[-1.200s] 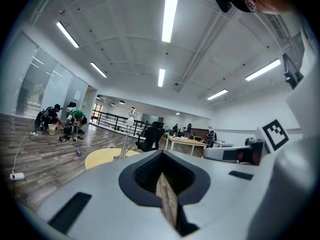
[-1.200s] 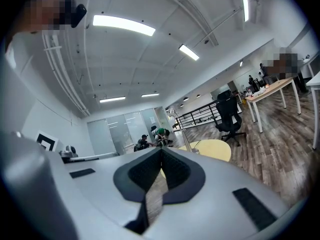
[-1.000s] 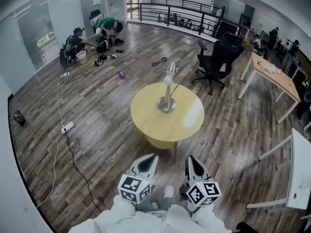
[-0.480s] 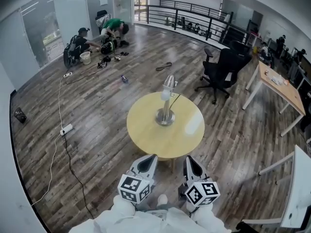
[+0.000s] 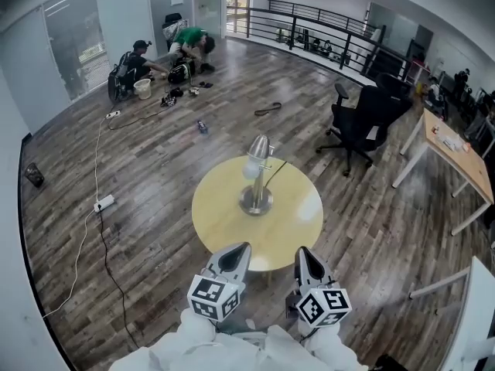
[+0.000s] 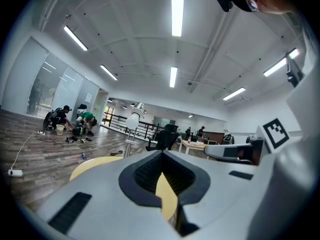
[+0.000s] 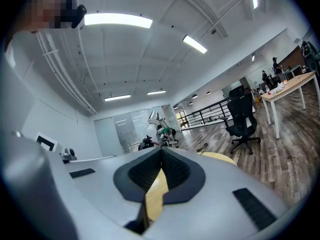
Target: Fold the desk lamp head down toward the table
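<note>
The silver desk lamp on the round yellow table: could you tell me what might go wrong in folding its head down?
The silver desk lamp stands upright on a small round base, so pushing its head might tip it instead of folding it. The left gripper and right gripper are both shut, short of the round yellow table; unopened, they could knock the lamp.

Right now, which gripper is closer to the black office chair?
Right. In the head view the right gripper is below and left of the black office chair; the left gripper sits further left, beyond the right one.
</note>
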